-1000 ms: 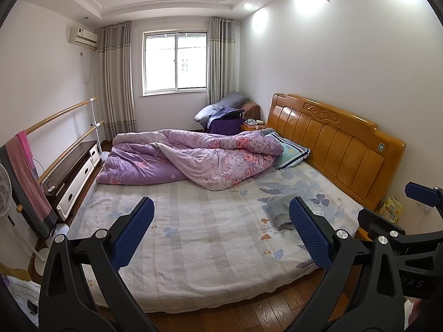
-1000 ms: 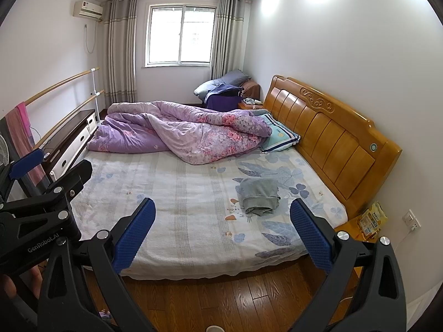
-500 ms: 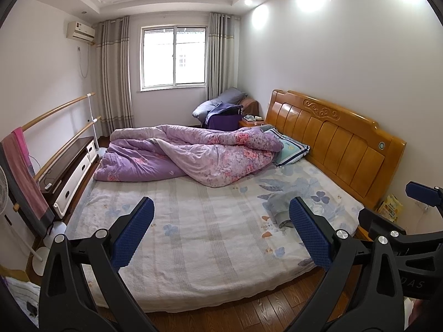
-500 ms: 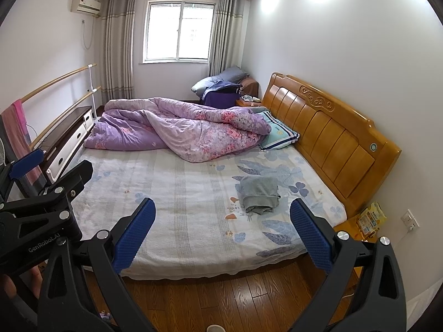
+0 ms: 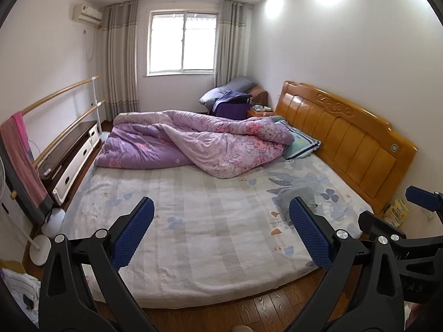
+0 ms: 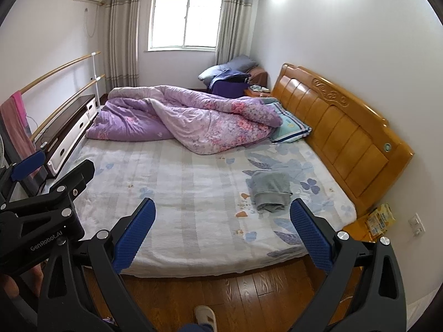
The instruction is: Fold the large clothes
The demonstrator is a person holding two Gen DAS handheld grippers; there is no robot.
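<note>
A folded grey garment (image 6: 270, 191) lies on the right part of the bed (image 6: 180, 182), near the headboard; in the left wrist view it (image 5: 297, 195) is partly hidden behind my finger. My left gripper (image 5: 220, 232) is open and empty, held off the foot side of the bed. My right gripper (image 6: 221, 233) is open and empty, also over the floor by the bed's edge. Each gripper's body shows at the edge of the other's view.
A crumpled purple quilt (image 6: 182, 116) and a pillow (image 6: 289, 127) lie at the far side of the bed. A wooden headboard (image 6: 340, 127) stands on the right. A low cabinet (image 6: 69, 127) and rails stand on the left. Wooden floor (image 6: 235, 285) lies below.
Both cameras have pulled back and tilted slightly, so the bed sits a little lower and farther. The grey garment has not moved. Both grippers stay open.
</note>
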